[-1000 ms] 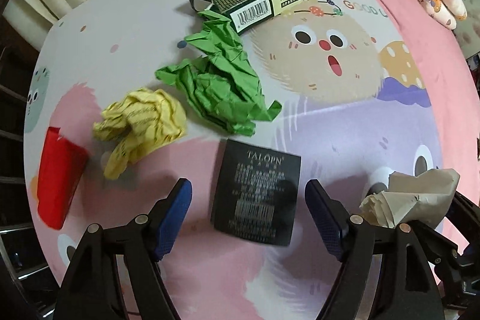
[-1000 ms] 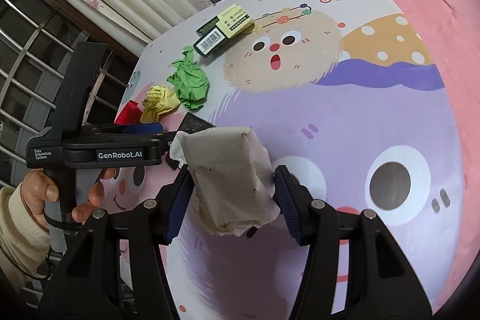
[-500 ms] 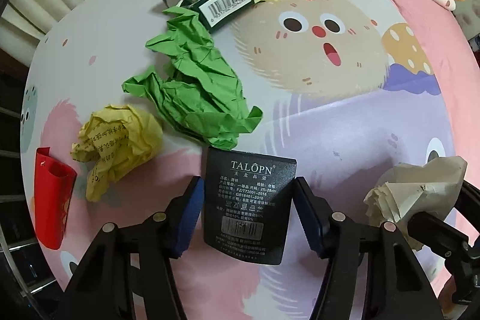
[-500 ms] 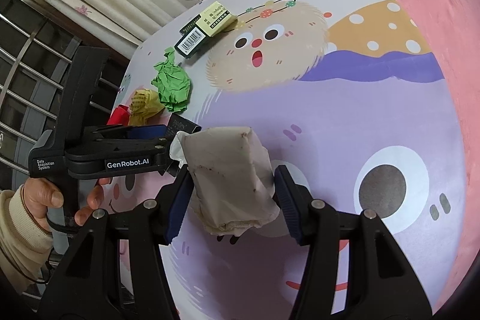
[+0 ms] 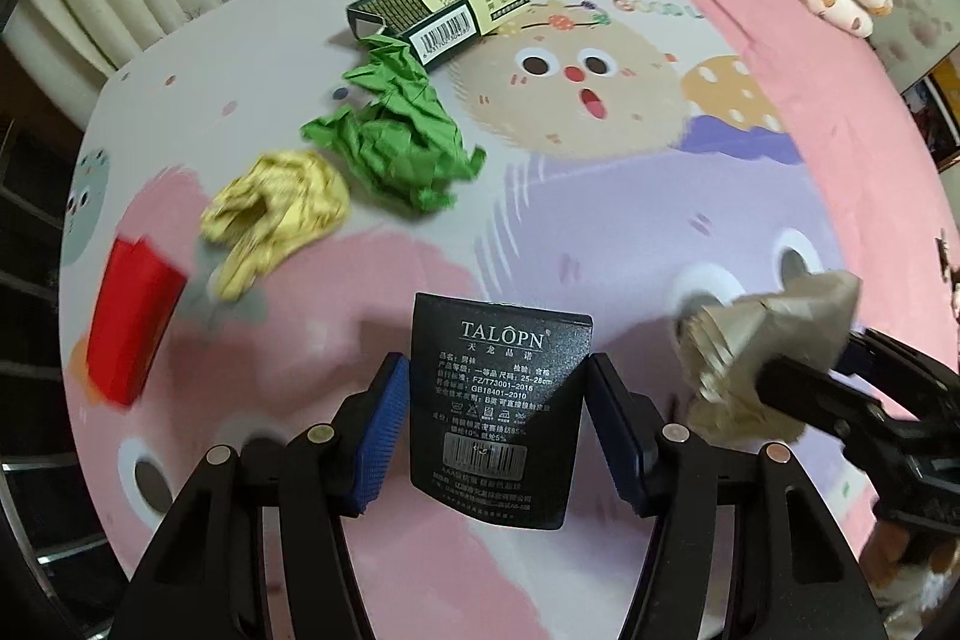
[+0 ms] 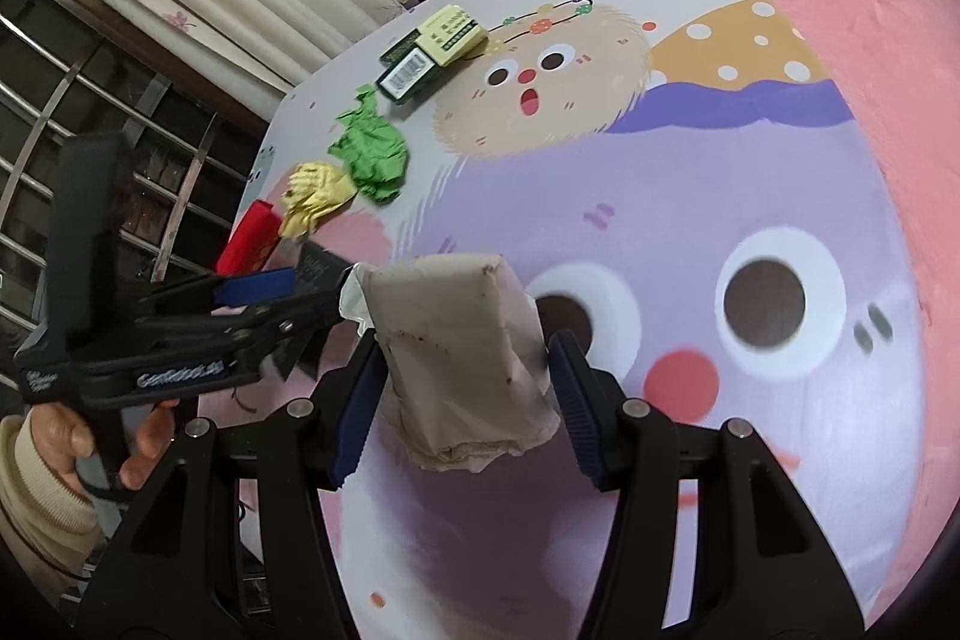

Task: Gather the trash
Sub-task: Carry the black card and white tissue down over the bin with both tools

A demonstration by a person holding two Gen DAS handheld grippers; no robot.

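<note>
Left wrist view: my left gripper [image 5: 498,436] has its blue fingers [image 5: 377,433] pressed on both side edges of a black card label [image 5: 501,403] – flat, glossy, printed "TALOPN" in white with small text and a barcode beneath. The card stands upright between the fingers, its upper edge slightly curved, above the bed sheet [image 5: 600,232]. The fingers stand roughly half apart, closed on the card's width.

On the sheet beyond it lie the remaining items. A crumpled yellow paper [image 5: 279,214] sits just beside a crumpled green paper [image 5: 396,142]; the green one touches a dark green carton [image 5: 429,13] with pale yellow panels and a barcode, one end flap open. A red packet [image 5: 132,322] lies at the left edge of the sheet, near the yellow paper; it is blurred.

Right wrist view: my right gripper [image 6: 462,388] holds a grey-beige paper wad [image 6: 462,340] – folded into a blocky shape, stained with dark specks, ragged at the lower end. The fingers [image 6: 357,415] clamp it on both sides, moderately apart. A hand [image 6: 78,439] in a cream sleeve grips the left gripper's handle at the left.
</note>
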